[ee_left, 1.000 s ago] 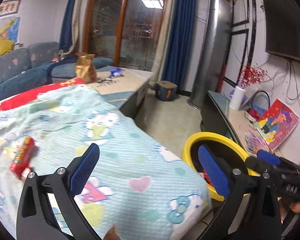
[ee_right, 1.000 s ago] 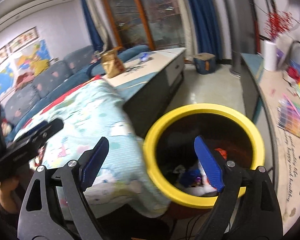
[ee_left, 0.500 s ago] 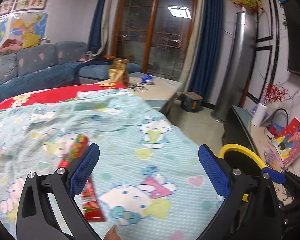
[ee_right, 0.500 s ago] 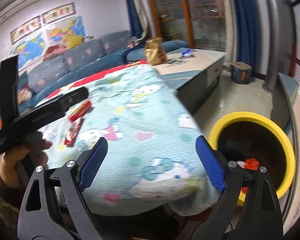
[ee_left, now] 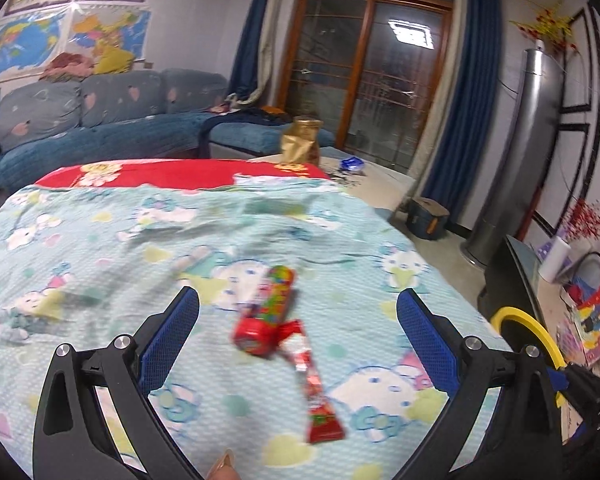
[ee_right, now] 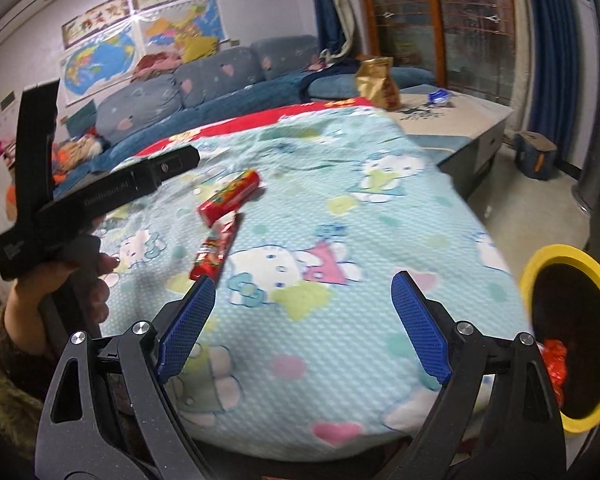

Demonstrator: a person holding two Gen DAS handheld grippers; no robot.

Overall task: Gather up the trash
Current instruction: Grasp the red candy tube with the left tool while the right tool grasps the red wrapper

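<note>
A red candy tube lies on the light blue cartoon blanket, with a flat red wrapper just in front of it. My left gripper is open and empty, above and around both pieces. In the right wrist view the tube and wrapper lie at centre left. My right gripper is open and empty over the blanket's near edge. The yellow-rimmed bin stands at the right with red trash inside; its rim also shows in the left wrist view.
A blue sofa runs along the far wall. A low table behind the blanket holds a gold bag and a small blue item. A tall silver unit and a side counter stand at the right.
Both grippers have swung left, away from the bin and over the blanket. The red tube and wrapper have come to the middle of the left view. Both grippers stay open.
</note>
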